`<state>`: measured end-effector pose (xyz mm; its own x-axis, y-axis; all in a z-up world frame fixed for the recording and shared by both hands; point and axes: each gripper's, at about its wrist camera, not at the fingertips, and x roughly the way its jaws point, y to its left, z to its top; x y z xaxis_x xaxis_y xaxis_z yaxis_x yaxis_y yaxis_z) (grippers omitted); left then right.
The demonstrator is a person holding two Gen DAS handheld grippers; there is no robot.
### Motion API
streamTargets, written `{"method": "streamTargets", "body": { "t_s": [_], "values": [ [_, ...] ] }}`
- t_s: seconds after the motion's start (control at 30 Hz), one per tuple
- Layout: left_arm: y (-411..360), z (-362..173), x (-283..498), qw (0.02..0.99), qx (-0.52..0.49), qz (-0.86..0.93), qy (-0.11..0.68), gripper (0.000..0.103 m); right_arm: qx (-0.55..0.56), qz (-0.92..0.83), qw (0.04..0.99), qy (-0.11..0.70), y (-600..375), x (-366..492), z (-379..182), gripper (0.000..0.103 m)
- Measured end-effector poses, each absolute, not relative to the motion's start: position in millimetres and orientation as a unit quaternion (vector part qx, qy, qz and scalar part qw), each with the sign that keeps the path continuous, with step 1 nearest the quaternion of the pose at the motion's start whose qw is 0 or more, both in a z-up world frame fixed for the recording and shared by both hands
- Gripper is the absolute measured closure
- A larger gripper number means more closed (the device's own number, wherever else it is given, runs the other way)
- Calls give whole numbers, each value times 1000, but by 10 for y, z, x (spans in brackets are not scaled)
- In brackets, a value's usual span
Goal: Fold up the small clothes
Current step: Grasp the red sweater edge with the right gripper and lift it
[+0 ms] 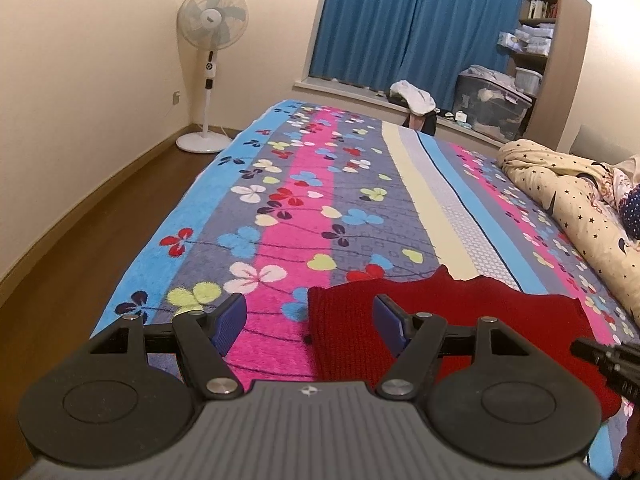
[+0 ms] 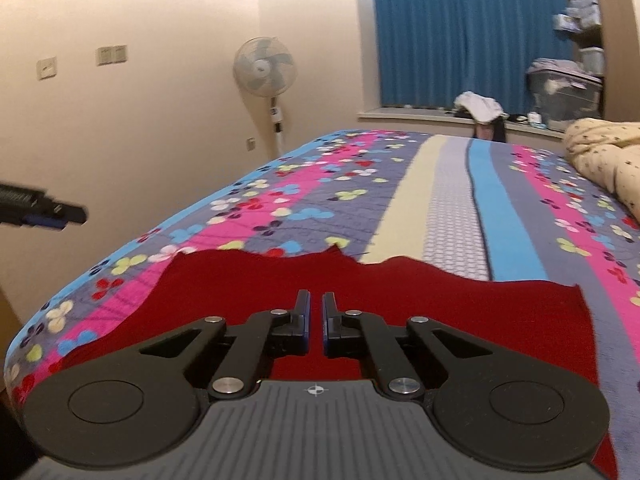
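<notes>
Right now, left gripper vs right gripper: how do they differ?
The left gripper stands wide open; the right gripper is shut, pads nearly together with nothing visibly pinched. The left straddles the left edge of the red knit garment, half over the blanket; the right sits wholly over red cloth. Both are black with blue pads.

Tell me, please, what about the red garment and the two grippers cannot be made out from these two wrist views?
- Red garment: its near part is hidden under each gripper body, so its type and full shape stay unknown.
- Right gripper: jaws nearly together, but whether they pinch cloth is not visible.
- Left gripper: jaws open; in the right wrist view it is cut off by the left edge and blurred.
</notes>
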<state>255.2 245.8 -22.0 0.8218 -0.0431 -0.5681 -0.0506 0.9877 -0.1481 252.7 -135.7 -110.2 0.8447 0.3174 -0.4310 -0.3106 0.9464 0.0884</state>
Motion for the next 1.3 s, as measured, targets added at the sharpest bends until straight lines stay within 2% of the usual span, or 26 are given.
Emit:
{"method": "streamTargets", "body": {
  "t_s": [0.43, 0.53, 0.6, 0.9, 1.13, 1.2, 1.3],
  "values": [
    [2687, -315, 2662, 939, -104, 22, 326, 28, -56, 281, 931, 226, -578, 2325, -1265, 96],
    [2728, -343, 2687, 936, -107, 24, 334, 28, -82, 314, 919, 224, -385, 2252, -1324, 82],
    [2745, -365, 2706, 934, -110, 23, 340, 28, -101, 335, 910, 222, -251, 2205, -1375, 64],
    [2653, -474, 2819, 925, -88, 24, 368, 28, -262, 400, 857, 191, 407, 1904, -1764, 51],
    [2592, -532, 2909, 922, -82, 16, 379, 28, -346, 368, 847, 167, 627, 1913, -2023, 51],
    [2587, -558, 2950, 919, -88, 10, 385, 28, -359, 363, 845, 161, 654, 1930, -2064, 59],
    [2589, -625, 3047, 909, -107, -10, 403, 28, -353, 366, 847, 156, 627, 1953, -2025, 80]
  ]
}}
